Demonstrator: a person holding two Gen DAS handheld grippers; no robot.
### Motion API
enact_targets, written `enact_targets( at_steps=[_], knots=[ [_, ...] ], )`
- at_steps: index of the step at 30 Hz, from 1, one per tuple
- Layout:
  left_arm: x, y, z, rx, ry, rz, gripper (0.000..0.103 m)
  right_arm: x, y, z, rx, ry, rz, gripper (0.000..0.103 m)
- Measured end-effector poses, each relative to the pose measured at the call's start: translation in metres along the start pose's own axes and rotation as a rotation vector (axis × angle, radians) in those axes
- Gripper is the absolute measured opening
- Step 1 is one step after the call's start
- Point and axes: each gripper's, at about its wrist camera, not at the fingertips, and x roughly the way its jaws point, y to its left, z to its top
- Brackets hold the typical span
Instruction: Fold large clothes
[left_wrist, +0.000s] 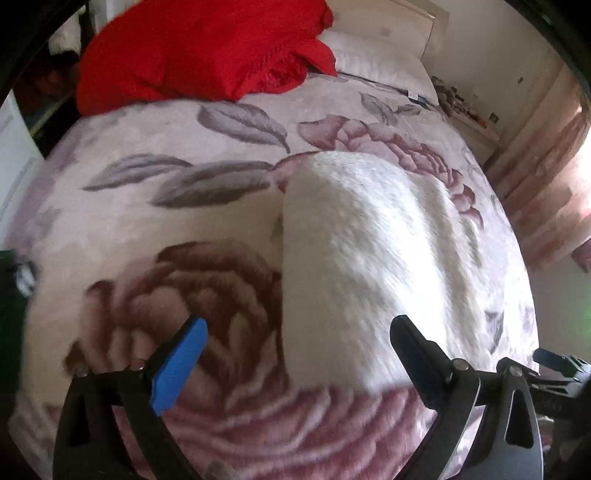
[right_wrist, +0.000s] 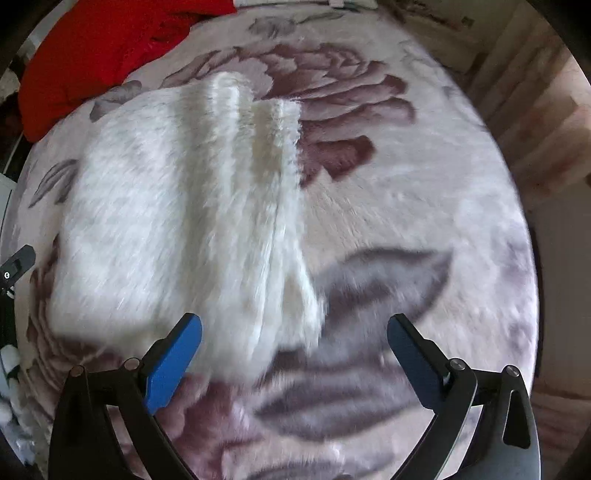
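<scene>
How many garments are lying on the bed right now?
2. A fluffy white folded garment lies mid-bed on the floral blanket, just ahead of both open tongs. A crumpled red garment sits at the far end near the pillow. More may be hidden out of view.

Motion blur smears the white fluffy garment (right_wrist: 177, 221); the red fabric (left_wrist: 199, 48) is cut off at the top edge.

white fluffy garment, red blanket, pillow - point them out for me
white fluffy garment (right_wrist: 177, 206), right wrist view, middle of its flat top.
red blanket (left_wrist: 199, 48), left wrist view, centre of the heap.
pillow (left_wrist: 373, 59), left wrist view, its front face.
</scene>
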Motion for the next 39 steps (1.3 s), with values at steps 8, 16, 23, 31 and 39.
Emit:
enact_targets(
  at_steps=[8, 16, 23, 31, 39],
  knots=[
    [-0.127, -0.045, -0.02, 0.0, -0.077, 0.051, 0.101, -0.164, -0.038, -0.091, 0.051, -0.113, -0.036, 0.102],
    [-0.274, -0.082, -0.06, 0.02, -0.147, 0.085, 0.101, -0.33, -0.059, -0.166, 0.052, -0.252, -0.061, 0.102],
    [-0.379, -0.108, -0.095, 0.054, -0.247, 0.095, 0.101, -0.454, -0.07, -0.231, 0.024, -0.385, -0.081, 0.102],
    [-0.464, -0.123, -0.124, 0.043, -0.334, 0.094, 0.101, -0.563, -0.074, -0.292, -0.028, -0.499, -0.068, 0.102],
    [-0.501, -0.136, -0.145, 0.068, -0.358, 0.108, 0.101, -0.626, -0.074, -0.33, -0.063, -0.575, -0.043, 0.102]
  ],
)
